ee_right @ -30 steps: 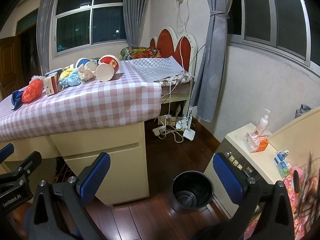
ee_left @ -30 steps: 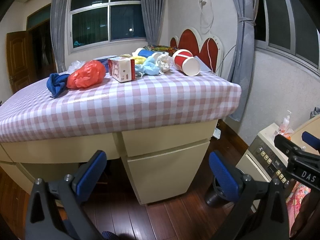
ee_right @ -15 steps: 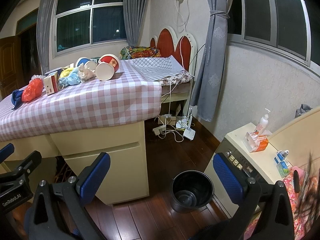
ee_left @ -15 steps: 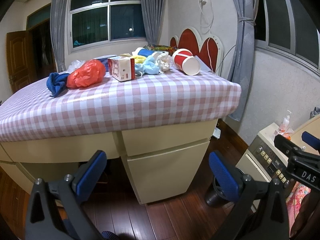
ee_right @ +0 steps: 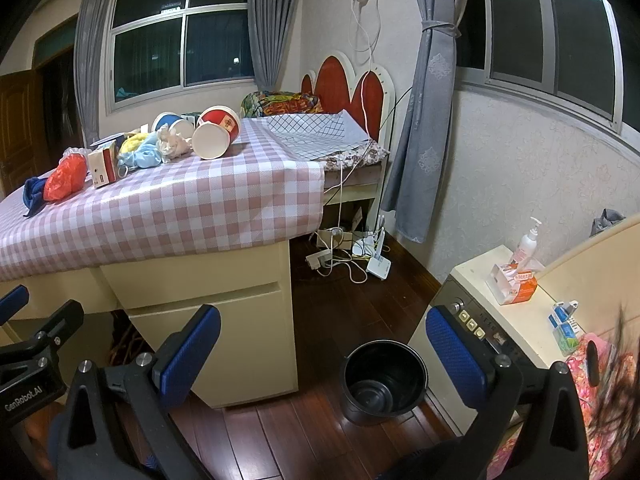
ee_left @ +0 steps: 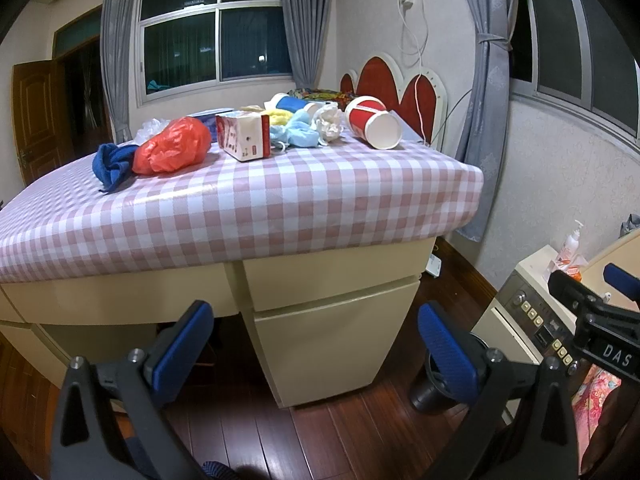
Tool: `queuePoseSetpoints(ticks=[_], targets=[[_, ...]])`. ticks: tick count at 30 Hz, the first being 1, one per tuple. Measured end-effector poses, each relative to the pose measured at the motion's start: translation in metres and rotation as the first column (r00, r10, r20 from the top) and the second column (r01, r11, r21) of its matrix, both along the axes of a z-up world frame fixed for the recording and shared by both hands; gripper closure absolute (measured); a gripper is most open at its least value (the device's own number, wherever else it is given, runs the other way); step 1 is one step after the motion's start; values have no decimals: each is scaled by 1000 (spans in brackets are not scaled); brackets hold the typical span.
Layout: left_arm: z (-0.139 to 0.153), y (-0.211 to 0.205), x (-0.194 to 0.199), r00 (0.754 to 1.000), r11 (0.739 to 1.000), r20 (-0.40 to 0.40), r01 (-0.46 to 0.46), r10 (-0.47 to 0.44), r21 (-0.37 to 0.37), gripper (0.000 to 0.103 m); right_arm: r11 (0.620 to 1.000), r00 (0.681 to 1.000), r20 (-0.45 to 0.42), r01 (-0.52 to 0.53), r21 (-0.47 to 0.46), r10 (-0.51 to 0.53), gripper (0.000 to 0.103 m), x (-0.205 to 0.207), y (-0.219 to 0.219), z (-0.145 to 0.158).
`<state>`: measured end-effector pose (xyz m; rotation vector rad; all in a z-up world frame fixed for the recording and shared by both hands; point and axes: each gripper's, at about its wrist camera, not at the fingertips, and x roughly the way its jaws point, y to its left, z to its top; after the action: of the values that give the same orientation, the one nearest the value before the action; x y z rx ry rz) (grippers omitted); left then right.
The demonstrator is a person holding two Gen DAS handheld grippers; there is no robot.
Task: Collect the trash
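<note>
Facing the desk (ee_left: pixel 332 268) from low down, both grippers hang in the air with nothing between their blue pads. The left gripper (ee_left: pixel 316 344) has its fingers spread wide, and the right gripper (ee_right: pixel 324 344) is spread just as wide; neither touches anything.

Trash lies in a loose row toward the far side of the checked cloth (ee_left: pixel 280 196). From the left: a blue rag (ee_left: pixel 112 162), touching a crumpled red bag (ee_left: pixel 172 151), then a small red-and-white carton (ee_left: pixel 244 136) standing upright. Behind and right of the carton sits a tangle of light blue material (ee_left: pixel 298 133), possibly masks, with something yellow (ee_left: pixel 280 117) behind it. A wad of white paper (ee_left: pixel 329 122) lies just beside a red cup (ee_left: pixel 374 122) tipped on its side, its mouth facing the camera. A blue cup (ee_left: pixel 286 101) lies farther back.

A black bin (ee_right: pixel 384 380) stands on the wood floor (ee_right: pixel 348 300) right of the desk, beside a cream appliance (ee_right: pixel 480 320) with a row of buttons. The bin looks empty, though its bottom is dim. A pump bottle (ee_right: pixel 527 240) and a tissue pack (ee_right: pixel 514 284) rest on the appliance.
</note>
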<state>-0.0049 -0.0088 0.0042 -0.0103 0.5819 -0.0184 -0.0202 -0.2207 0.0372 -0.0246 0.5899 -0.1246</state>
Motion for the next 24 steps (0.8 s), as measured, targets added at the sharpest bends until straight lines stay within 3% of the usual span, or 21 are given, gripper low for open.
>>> queuePoseSetpoints(ticks=[5, 13, 16, 19, 24], targets=[[0, 0, 1, 1000, 1000, -2, 1, -1, 0, 0, 1000, 1000, -2, -6, -2, 6, 0, 0, 2, -3], [7, 13, 5, 999, 999, 21, -32, 31, 25, 0, 994, 994, 15, -107, 37, 106, 0, 8, 2, 3], [16, 26, 16, 997, 998, 51, -65, 64, 26, 0, 985, 986, 26, -168, 50, 166, 0, 20, 7, 12], [28, 46, 30, 994, 997, 78, -80, 82, -19, 0, 975, 974, 53, -221, 35, 219, 0, 37, 17, 23], [47, 72, 59, 983, 989, 112, -150, 148, 8, 0, 957, 955, 63, -289, -9, 289, 0, 75, 42, 40]])
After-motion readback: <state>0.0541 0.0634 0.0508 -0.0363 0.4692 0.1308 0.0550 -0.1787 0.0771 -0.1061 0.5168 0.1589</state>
